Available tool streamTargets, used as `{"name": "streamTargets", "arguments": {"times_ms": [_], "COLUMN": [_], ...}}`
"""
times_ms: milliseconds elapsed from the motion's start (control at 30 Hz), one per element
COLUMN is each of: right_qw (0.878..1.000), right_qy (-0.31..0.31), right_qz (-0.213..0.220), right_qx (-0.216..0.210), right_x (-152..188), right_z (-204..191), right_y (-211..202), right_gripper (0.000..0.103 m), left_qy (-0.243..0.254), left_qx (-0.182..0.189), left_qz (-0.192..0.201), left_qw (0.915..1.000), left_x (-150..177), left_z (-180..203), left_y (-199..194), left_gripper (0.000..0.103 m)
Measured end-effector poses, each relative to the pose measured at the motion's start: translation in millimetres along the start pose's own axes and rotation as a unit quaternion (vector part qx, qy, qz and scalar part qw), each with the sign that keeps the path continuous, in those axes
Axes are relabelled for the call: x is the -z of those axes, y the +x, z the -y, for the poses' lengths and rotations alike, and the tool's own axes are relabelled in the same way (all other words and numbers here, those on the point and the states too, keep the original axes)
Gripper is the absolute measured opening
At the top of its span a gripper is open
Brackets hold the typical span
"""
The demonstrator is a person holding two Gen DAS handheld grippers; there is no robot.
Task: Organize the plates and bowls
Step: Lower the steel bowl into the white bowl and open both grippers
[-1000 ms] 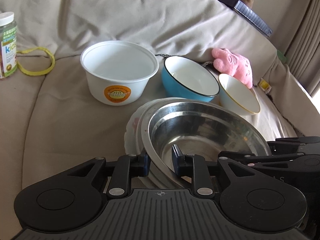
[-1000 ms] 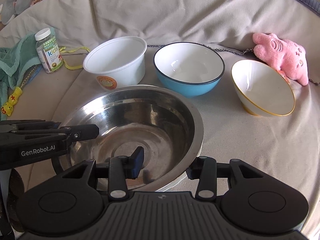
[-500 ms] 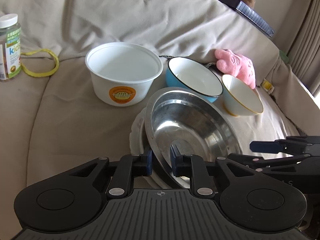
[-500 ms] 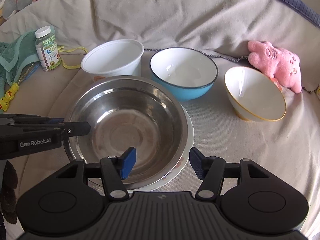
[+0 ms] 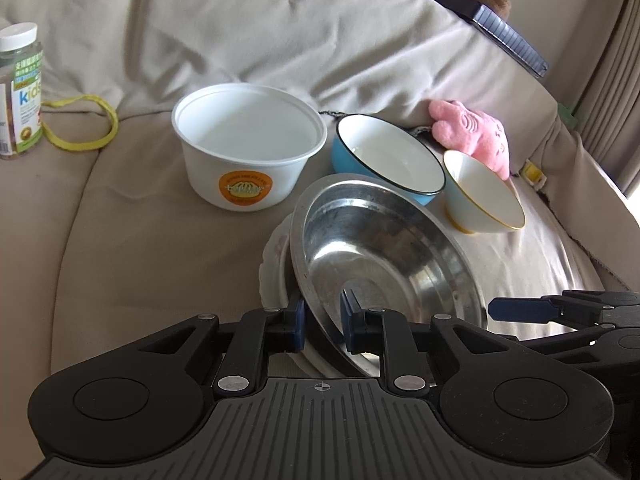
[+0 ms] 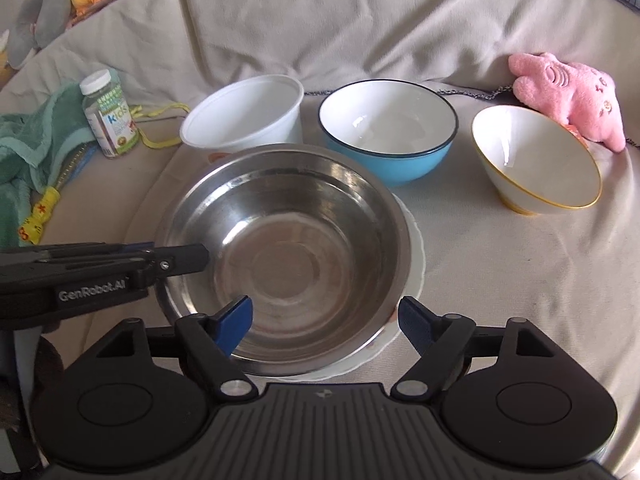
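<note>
Steel bowl, the widest piece on the sofa, sits nested on a white plate directly ahead of both sets of tongs, its near rim closest to them. Behind it stand a white tub, a blue bowl and a gold-rimmed bowl in a row, well apart from the right tongs. The left tongs are narrow and clamped on the bowl's near-left rim, one pad outside the wall and one inside. The right tongs have just been opening; they now stand wide, straddling the near rim without pressing it. Both hands angle down toward the seat. Judging by this, the left hand is the one carrying the bowl, and any coming move turns on that rim pinch.
</note>
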State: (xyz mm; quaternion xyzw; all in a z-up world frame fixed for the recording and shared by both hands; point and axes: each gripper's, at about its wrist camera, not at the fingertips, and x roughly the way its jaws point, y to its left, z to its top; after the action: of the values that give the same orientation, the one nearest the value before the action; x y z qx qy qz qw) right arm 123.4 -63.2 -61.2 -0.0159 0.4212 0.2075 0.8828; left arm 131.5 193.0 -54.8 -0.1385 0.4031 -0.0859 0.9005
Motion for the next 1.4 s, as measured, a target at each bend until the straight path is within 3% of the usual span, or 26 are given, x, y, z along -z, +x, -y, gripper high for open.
{"name": "streamTargets", "arguments": {"times_ms": [167,233,333,433,633,1400], "right_qw": [1.000,0.999,0.998,0.998,0.996,0.994], "right_qy": [-0.018,-0.033,-0.058,-0.059,-0.078,-0.093], "right_qz": [0.007,0.013,0.013,-0.001,0.007,0.030], "right_qx": [-0.003,0.010,0.029,0.028,0.044,0.045], "right_x": [1.2,2.1,3.6,5.0,8.1,12.9], "right_z": [-5.9,-10.6,-17.7,-21.2,-28.1,-25.4], "right_y": [-0.2,0.2,3.9,11.1,10.9,0.2], "right_gripper": [0.077,0.062,0.047,0.042,0.042,0.042], "left_qy": [-0.001,-0.001,-0.003,-0.013,-0.038,-0.016], "left_qx": [0.002,0.003,0.005,0.015,0.000,-0.028], "left_qz": [0.002,0.003,0.002,0.005,0.031,0.008], "left_qw": [1.0000,1.0000,1.0000,0.9998,0.9988,0.9994], "left_x": [0.7,0.6,0.5,-1.0,-4.9,2.4], "left_z": [0.3,-0.4,-1.2,-5.4,-17.6,-13.8], "left_y": [-0.7,-0.3,-0.3,-3.1,-11.9,7.4], "left_gripper": [0.022,0.022,0.022,0.022,0.021,0.027]}}
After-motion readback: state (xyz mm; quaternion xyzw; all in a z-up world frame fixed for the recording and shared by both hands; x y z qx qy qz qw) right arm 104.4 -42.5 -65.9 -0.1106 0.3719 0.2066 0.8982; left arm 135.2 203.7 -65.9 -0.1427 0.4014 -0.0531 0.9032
